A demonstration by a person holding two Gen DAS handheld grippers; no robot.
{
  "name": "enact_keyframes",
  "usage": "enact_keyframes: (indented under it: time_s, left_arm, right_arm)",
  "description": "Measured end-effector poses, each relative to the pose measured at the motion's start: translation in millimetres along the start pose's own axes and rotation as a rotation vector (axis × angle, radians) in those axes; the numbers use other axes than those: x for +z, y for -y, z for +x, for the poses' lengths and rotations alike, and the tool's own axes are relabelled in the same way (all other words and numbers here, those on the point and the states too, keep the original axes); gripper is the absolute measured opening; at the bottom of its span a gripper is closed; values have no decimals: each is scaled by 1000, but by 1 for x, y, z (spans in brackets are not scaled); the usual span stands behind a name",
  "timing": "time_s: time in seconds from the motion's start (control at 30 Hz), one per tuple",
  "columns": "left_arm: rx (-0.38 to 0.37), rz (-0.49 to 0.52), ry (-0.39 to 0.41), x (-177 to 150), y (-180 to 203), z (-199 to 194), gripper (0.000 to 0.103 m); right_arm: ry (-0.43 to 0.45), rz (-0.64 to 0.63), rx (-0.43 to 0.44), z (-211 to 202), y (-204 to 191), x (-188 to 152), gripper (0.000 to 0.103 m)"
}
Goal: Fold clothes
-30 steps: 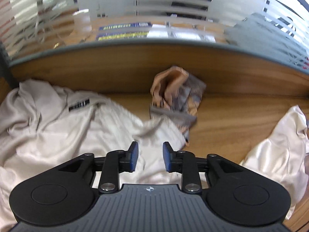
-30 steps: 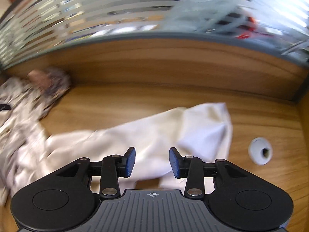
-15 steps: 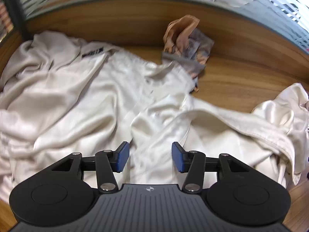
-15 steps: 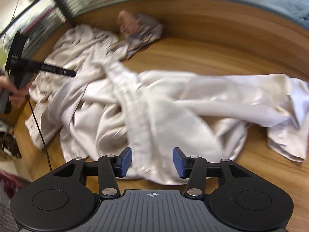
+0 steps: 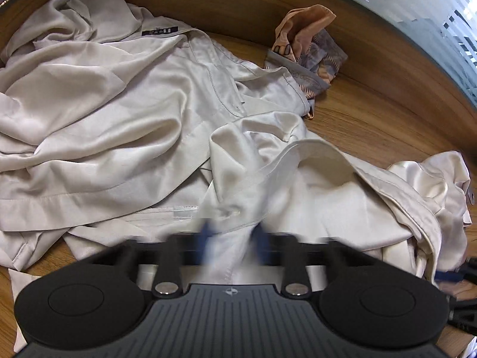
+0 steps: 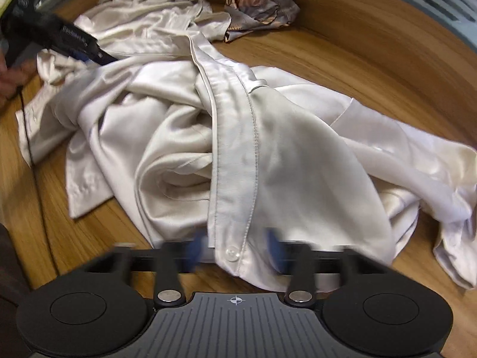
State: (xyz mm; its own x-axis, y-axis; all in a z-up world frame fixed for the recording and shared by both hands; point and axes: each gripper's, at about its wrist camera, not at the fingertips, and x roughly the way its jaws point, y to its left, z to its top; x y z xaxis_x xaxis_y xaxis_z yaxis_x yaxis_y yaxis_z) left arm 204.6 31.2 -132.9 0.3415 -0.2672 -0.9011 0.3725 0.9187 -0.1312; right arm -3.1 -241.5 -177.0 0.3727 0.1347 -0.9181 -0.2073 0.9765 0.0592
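Left wrist view: a cream satin shirt [image 5: 125, 125] lies crumpled across the wooden table [image 5: 372, 125], spread from the far left corner to the right edge of the frame. A dark label [image 5: 159, 31] sits at the collar, far left; it carries pale lettering, too small to read. A patterned orange-and-grey cloth [image 5: 307, 50] is bunched against the back wall, just beyond the shirt, one edge tucked under it. A grey band along that cloth bears small print, also illegible.

The left gripper [image 5: 232, 238] points steeply down at the shirt's near edge. Its blue pads [image 5: 206, 235] are motion-blurred; the jaws have just been closing, and a fold of the placket stands between them. Whether the pads yet press on the fabric cannot be told.

Right wrist view: the button placket [image 6: 235, 155] forms the shirt's clearest line, running from the far middle of the table toward the camera. A white button [image 6: 232, 253] sits at its near end. The right gripper [image 6: 235, 252] straddles this end; its pads [image 6: 275, 250] are blurred, the jaws have just been closing, and contact with the cloth cannot be confirmed.

At upper left of this view, a hand [image 6: 9, 74] holds the other gripper at the shirt's far side
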Motion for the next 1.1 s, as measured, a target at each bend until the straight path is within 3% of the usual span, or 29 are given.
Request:
enact_keyframes:
  time_s: [0.1, 0.4, 0.63, 0.73, 0.8, 0.87, 0.9, 0.93, 0.97, 1.0, 1.1]
  left_arm:
    - [36, 22, 38, 7, 7, -15, 8]
    - [82, 98, 257, 71, 30, -82, 7]
    - [133, 93, 326, 133, 29, -76, 6]
    - [158, 88, 343, 156, 28, -67, 7]
    - [149, 93, 322, 165, 28, -56, 12]
    - [156, 93, 291, 168, 28, -46, 40]
    - [160, 93, 283, 167, 29, -44, 46]
    - [165, 93, 277, 164, 29, -42, 52]
    - [170, 93, 271, 162, 29, -40, 52]
    - [166, 93, 269, 156, 29, -39, 52]
    - [150, 98, 262, 136, 31, -41, 58]
  right_arm:
    - [66, 20, -51, -18, 7, 4, 20]
    - [323, 44, -225, -109, 55, 71, 17]
    - [435, 63, -336, -128, 106, 144, 17]
    - [431, 77, -342, -117, 123, 166, 18]
    - [403, 76, -325, -104, 131, 177, 19]
    - [353, 76, -303, -90, 136, 183, 25]
    - [332, 76, -297, -84, 137, 185, 28]
    - [319, 75, -297, -80, 136, 185, 39]
    - [311, 76, -298, -77, 135, 184, 57]
    - [313, 82, -300, -78, 134, 179, 61]
    - [305, 106, -272, -81, 127, 161, 61]
